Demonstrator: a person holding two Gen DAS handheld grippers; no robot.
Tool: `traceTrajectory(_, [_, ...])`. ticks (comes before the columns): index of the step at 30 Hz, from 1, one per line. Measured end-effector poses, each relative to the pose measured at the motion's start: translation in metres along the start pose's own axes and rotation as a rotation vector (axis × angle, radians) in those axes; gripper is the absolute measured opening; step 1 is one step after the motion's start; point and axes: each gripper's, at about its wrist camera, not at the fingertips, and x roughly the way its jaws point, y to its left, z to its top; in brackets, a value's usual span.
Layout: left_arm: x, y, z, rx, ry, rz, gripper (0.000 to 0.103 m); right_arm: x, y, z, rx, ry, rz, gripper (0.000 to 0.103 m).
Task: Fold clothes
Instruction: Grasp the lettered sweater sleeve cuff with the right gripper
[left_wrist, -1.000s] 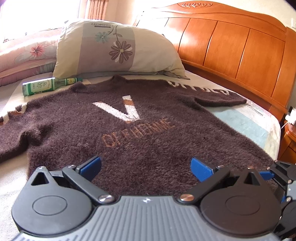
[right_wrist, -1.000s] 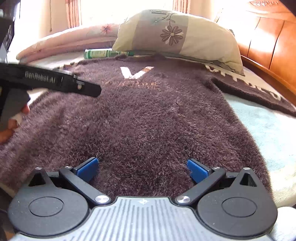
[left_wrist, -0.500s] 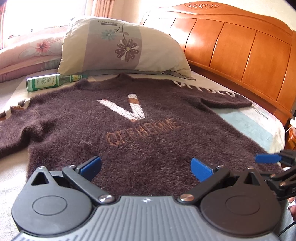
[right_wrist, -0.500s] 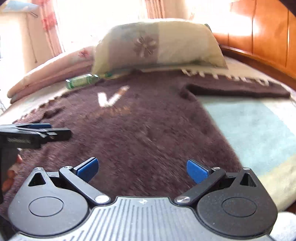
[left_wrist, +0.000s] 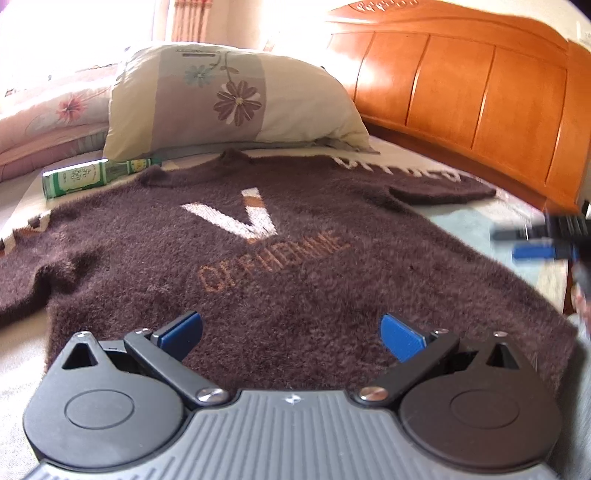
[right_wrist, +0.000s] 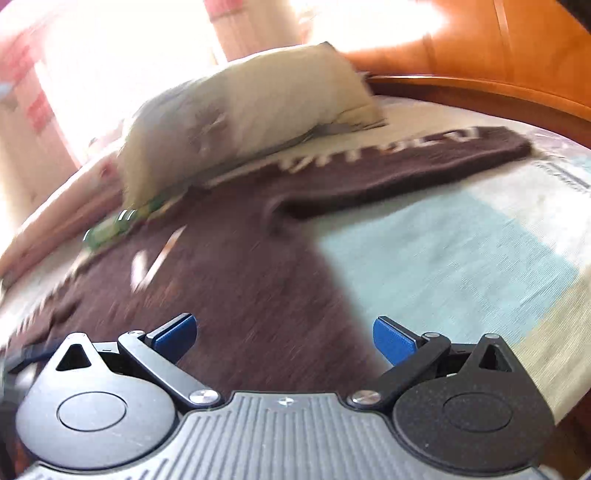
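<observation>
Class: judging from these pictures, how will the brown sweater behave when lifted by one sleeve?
The brown sweater lies limp on the bed, so it will probably drape. Its fuzzy pile should resist slipping. It looks thick, perhaps fairly heavy.

pillow (left_wrist: 236, 99) and bottle (left_wrist: 85, 177) crowding collar, probably

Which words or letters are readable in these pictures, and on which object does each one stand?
"V": large white letter on the brown sweater.
Orange lettering under the V: fuzzy, not surely readable.
Green bottle label: too small.
Pillow print near top: too small.
Sleeve white pattern: blurred.
</observation>
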Motion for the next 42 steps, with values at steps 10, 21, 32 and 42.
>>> traceTrajectory(10, [0.011,0.000,-0.004,0.012,0.042,0.009,0.102,0.057,-0.100,0.065,0.307,0.023,0.035,0.103])
traceTrajectory(21, [0.001,0.002,-0.001,-0.033,-0.003,-0.119,0.102,0.089,-0.154,0.092,0.372,-0.095,0.054,0.103])
traceTrajectory(32, [0.002,0.003,0.000,-0.062,-0.013,-0.149,0.102,0.117,-0.171,0.108,0.302,-0.198,0.063,0.103])
traceTrajectory(42, [0.011,0.010,-0.004,-0.084,0.014,-0.130,0.102,0.143,-0.178,0.132,0.247,-0.212,0.030,0.103])
